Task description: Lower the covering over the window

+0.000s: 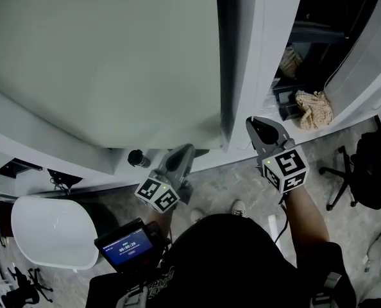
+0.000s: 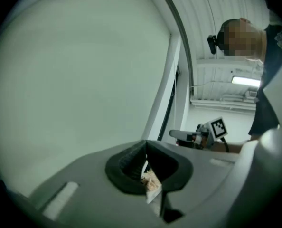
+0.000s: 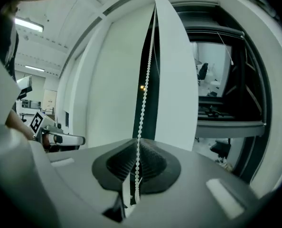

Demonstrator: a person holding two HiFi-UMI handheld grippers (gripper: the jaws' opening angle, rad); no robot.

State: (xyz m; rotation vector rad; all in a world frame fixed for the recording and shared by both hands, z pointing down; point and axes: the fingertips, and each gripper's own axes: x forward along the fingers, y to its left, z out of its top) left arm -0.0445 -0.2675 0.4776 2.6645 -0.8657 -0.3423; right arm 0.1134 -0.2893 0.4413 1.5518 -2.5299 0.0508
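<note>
The right tool (image 3: 137,142) clenches the bead chain (image 3: 148,56), which rises from its jaws; the left tool (image 2: 146,148), clenched, seems empty.

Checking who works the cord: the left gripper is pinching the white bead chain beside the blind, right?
No, the right gripper is pinching the white bead chain beside the blind; the right gripper view shows it between closed jaws.

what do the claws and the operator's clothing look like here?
Both the left claw and right claw are grey tapering shells with black ribbed pads. Each carries a white cube of black square markers. The person wears a dark top.
</note>
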